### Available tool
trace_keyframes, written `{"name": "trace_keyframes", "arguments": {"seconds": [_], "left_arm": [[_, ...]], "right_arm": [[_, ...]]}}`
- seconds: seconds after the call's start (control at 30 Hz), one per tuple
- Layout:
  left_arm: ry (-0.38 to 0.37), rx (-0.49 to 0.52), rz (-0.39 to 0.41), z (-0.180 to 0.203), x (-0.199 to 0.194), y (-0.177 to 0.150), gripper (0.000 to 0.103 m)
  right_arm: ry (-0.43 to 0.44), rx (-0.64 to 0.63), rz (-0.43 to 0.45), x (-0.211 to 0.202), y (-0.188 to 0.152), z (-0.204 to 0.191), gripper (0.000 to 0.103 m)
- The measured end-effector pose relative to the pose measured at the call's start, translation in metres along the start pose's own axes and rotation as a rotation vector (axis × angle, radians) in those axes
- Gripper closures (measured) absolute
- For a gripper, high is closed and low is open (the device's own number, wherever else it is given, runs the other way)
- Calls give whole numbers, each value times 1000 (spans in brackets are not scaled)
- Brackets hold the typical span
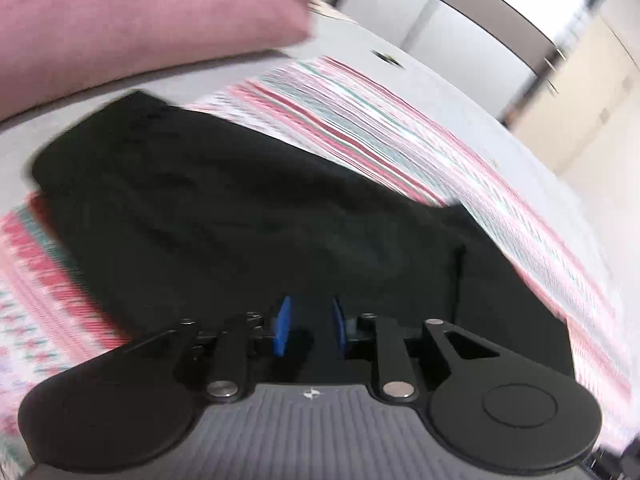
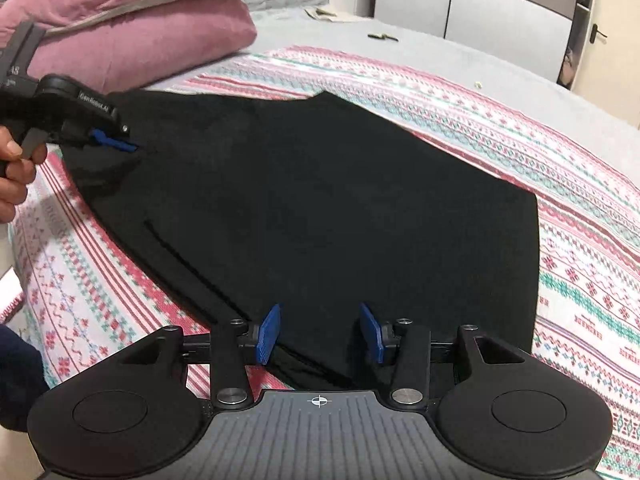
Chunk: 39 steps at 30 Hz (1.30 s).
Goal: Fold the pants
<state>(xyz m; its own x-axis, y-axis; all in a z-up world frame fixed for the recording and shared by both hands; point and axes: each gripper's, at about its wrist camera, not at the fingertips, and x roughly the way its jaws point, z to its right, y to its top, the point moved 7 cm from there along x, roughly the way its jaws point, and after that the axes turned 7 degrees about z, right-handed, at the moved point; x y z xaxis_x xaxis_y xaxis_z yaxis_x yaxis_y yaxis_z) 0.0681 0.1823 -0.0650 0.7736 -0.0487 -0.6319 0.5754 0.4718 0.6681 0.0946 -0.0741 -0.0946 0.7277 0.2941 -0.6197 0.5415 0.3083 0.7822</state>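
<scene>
Black pants [image 2: 320,208] lie folded flat on a patterned blanket [image 2: 580,240] atop the bed, w/ pink pillows [image 2: 132,28] behind; left gripper [image 2: 120,142], jaws slightly apart & empty, hovers at the far-left edge, right gripper [image 2: 320,332], half-wide & empty, over the near edge.

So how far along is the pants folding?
The black pants already lie flat on the patterned blanket as a compact, seemingly folded shape. Both the left tool and the right tool are open, gripping nothing. Perhaps one last fold remains.
</scene>
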Motion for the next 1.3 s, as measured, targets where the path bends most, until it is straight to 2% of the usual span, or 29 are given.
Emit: {"name": "trace_keyframes", "arguments": {"seconds": [0.07,0.23,0.33,0.37,0.47,0.63,0.7,0.83,0.9,0.97,1.03,1.1,1.23,1.3], "left_arm": [[35,-90,25,-24,-11,10,41],[84,-384,63,-91,-32,27,41],[81,-521,72,-119,-35,31,41],[72,-561,67,-126,-34,30,38],[49,-629,46,-132,-25,26,33],[47,-644,35,-128,-20,28,25],[53,-639,30,-125,-6,37,24],[74,-667,31,-136,-7,38,24],[93,-668,56,-143,-9,41,24],[126,-621,92,-143,-6,44,24],[139,-540,81,-134,3,44,24],[144,-500,106,-129,8,45,24],[149,-552,136,-131,17,47,24],[163,-528,150,-128,19,49,24]], "right_arm": [[-8,-4,16,-1,2,-2,58],[-13,-1,32,-3,4,-2,57],[-14,15,38,-3,5,1,57],[-13,18,38,-3,6,1,57],[-20,20,43,-2,6,2,53],[-12,50,46,-3,6,5,52],[-4,64,52,-5,7,6,52],[-12,74,55,-5,8,11,52],[-15,81,54,-5,9,13,52],[-15,83,58,-6,10,14,52],[-10,82,61,-7,11,14,52],[-9,76,51,-5,10,12,52],[-14,81,46,-5,9,13,52],[-17,89,49,-6,10,15,52]]}}
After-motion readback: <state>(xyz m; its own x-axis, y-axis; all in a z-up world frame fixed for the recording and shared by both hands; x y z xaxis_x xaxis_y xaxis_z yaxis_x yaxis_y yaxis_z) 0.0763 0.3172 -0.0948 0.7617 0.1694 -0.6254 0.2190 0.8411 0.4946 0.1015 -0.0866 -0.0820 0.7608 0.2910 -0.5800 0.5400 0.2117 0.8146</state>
